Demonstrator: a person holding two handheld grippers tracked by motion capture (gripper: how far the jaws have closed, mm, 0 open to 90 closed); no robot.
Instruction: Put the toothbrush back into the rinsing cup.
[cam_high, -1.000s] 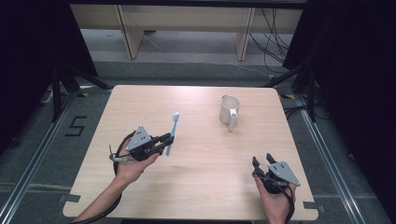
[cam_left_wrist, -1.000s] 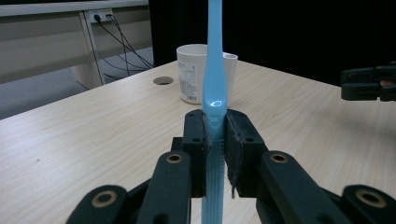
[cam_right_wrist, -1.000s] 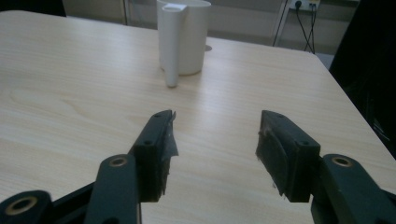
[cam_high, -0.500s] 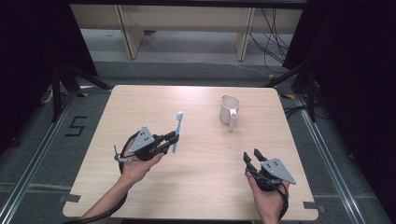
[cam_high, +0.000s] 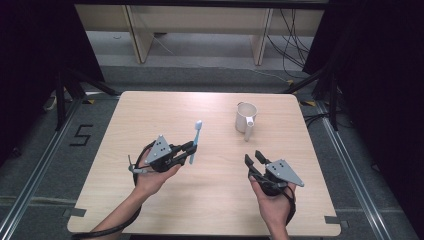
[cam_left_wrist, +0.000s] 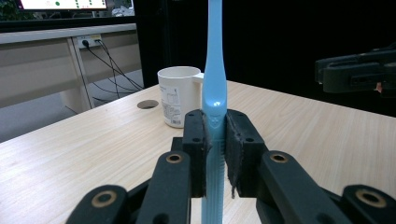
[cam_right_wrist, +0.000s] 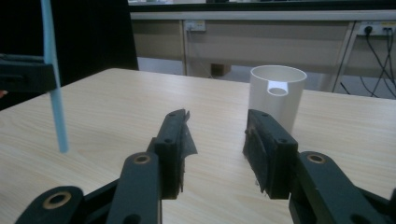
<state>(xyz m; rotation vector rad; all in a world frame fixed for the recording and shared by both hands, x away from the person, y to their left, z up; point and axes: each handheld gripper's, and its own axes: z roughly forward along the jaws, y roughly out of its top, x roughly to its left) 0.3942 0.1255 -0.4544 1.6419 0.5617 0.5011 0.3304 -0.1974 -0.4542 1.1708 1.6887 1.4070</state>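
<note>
Left gripper (cam_high: 190, 148): clamped on the blue toothbrush (cam_high: 195, 141); in the left gripper view the two pads pinch the handle just under its neck, brush upright, bristle end up. The grip looks the same as in the earlier high views, with the hand a little farther toward 12 o'clock.

Toothbrush: held above the table (cam_high: 150, 107), left of centre, head pointing toward 12 o'clock in the high view; its lower end hangs free, clear of the wood in the right gripper view.

Right gripper (cam_high: 254, 160): jaws apart with nothing between them; they have just been closing from a wider gap. The pads frame bare tabletop, with the mug beyond the right-hand pad.

What has changed: over the last second the right hand has travelled from the table's 5 o'clock corner inward and toward 12 o'clock, and now sits nearer the mug.

Mug (cam_high: 245, 118): white, upright, empty as far as its mouth shows, standing at about 1 o'clock from the table's centre, handle turned toward the person. It stands well apart from both grippers.

Meaning for the work: the brush is secured; the free hand appears to be lining up on the mug, probably to steady it while the toothbrush goes in. Neither step is done yet.

Risk: the mug's handle faces the incoming jaws and could be knocked.
</note>
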